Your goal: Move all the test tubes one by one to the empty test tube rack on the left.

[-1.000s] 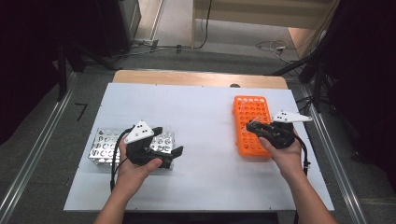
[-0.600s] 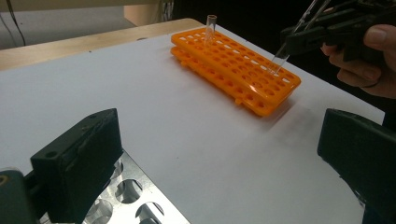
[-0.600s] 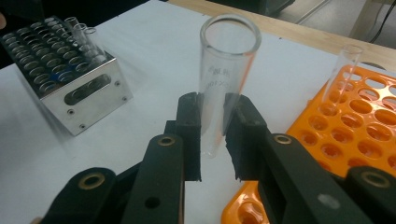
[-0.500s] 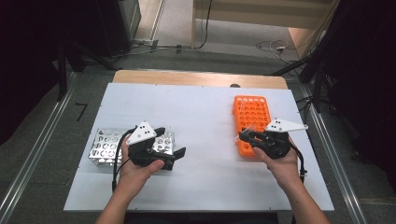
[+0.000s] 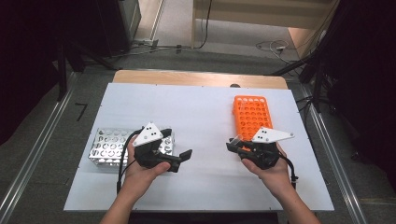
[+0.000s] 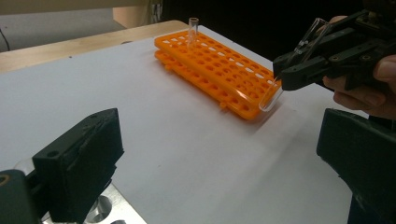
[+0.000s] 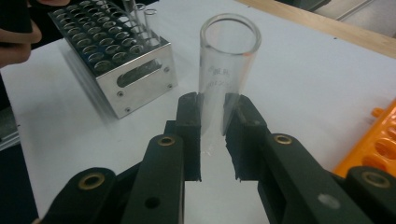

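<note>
A: Status on the right gripper?

B: Clamped on a clear glass test tube. In the right gripper view both pads press the tube's wall, open mouth pointing away from the camera. In the left gripper view the same tube sits tilted in those jaws, rounded bottom hanging low, just over the near end of the orange rack.

A: Where is that in the scene?

B: Right half of the white table. The gripper is at the near left corner of the orange rack, jaws pointing left. Rack lies lengthwise, near to far.

A: Anything in the orange rack?

B: One more tube, upright near the far end (as seen from the left gripper's camera).

A: Left gripper?

B: Jaws wide apart, nothing between them. It's over the right end of the metal rack, near left of the table, jaws pointing right toward the other hand.

A: Metal rack contents?

B: A few clear tubes standing in its far rows, seen in the right gripper view. Can't count them reliably. Most holes look vacant.

A: Gap between the two racks?

B: Well apart, bare white table between them. The held tube is near the orange one, not the metal one.
</note>
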A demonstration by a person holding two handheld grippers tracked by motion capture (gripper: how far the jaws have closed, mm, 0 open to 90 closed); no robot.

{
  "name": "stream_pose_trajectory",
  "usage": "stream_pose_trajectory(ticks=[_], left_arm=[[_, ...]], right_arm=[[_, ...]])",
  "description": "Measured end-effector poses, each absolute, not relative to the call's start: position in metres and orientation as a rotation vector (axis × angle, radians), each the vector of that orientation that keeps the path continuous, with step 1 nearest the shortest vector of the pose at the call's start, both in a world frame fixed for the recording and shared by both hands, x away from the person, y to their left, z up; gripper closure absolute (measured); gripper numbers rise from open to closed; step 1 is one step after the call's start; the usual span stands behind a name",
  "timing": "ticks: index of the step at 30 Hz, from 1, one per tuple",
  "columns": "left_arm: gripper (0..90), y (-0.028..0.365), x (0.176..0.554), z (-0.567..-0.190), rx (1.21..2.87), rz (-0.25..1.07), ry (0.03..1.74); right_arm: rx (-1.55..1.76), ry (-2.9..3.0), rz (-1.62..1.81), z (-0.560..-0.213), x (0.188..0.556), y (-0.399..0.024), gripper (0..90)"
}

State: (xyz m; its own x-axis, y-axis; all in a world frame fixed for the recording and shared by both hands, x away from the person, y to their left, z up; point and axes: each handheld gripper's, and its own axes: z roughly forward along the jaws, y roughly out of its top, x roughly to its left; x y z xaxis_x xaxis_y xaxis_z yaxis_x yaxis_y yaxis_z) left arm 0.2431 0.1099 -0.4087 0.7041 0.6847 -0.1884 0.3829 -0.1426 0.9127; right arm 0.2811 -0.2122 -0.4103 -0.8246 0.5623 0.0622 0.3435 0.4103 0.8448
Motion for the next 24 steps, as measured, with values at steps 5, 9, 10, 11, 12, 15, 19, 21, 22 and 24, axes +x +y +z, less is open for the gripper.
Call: stream_pose_trajectory(ticks=[5,9,10,11,12,15,19,21,22,24], left_arm=[[0.5,0.102,0.242,-0.409,1.772,0.314,0.829],[3.2,0.096,0.241,-0.408,1.778,0.311,0.810],[3.8,0.094,0.241,-0.408,1.776,0.310,0.810],[5.1,0.093,0.240,-0.408,1.779,0.312,0.807],[6.5,0.091,0.240,-0.408,1.779,0.311,0.803],[13.5,0.084,0.237,-0.406,1.780,0.316,0.793],[23.1,0.075,0.234,-0.404,1.790,0.308,0.759],[28.3,0.071,0.232,-0.404,1.792,0.302,0.742],[31.1,0.069,0.231,-0.404,1.795,0.298,0.730],[37.1,0.066,0.230,-0.404,1.797,0.291,0.712]], right_arm=[[0.757,2.467,1.377,-0.413,0.277,-0.202,74.0],[0.728,2.492,1.373,-0.415,0.274,-0.194,74.0],[0.723,2.497,1.374,-0.416,0.273,-0.192,74.0],[0.717,2.503,1.372,-0.416,0.272,-0.191,74.0],[0.710,2.507,1.372,-0.417,0.271,-0.190,74.0],[0.692,2.524,1.365,-0.418,0.268,-0.184,74.0],[0.672,2.542,1.359,-0.420,0.266,-0.178,74.0],[0.662,2.551,1.356,-0.421,0.265,-0.175,74.0],[0.659,2.556,1.355,-0.421,0.264,-0.174,74.0],[0.640,2.564,1.354,-0.422,0.263,-0.171,74.0]])
